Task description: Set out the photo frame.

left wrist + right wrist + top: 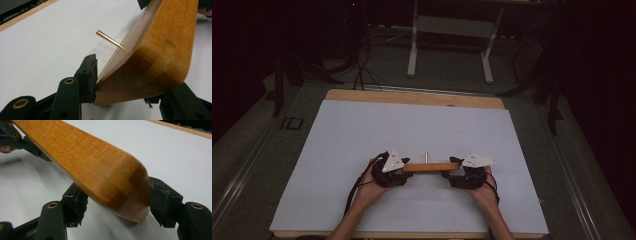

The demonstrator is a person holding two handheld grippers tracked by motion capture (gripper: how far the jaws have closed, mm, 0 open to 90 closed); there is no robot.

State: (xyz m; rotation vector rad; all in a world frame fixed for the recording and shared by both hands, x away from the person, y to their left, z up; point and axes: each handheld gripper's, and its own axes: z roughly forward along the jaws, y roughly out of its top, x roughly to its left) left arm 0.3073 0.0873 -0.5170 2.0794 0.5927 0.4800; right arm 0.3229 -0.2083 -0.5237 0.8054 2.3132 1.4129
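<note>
Wood bar with a thin metal pin spans the gap between both grippers above the white table. Left gripper clamps its left end, right gripper clamps its right end; pads press the wood.

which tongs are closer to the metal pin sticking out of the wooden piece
Left. The left tongs sit at the wooden piece's left end, nearer the metal pin; the right tongs sit at the far end.
</note>
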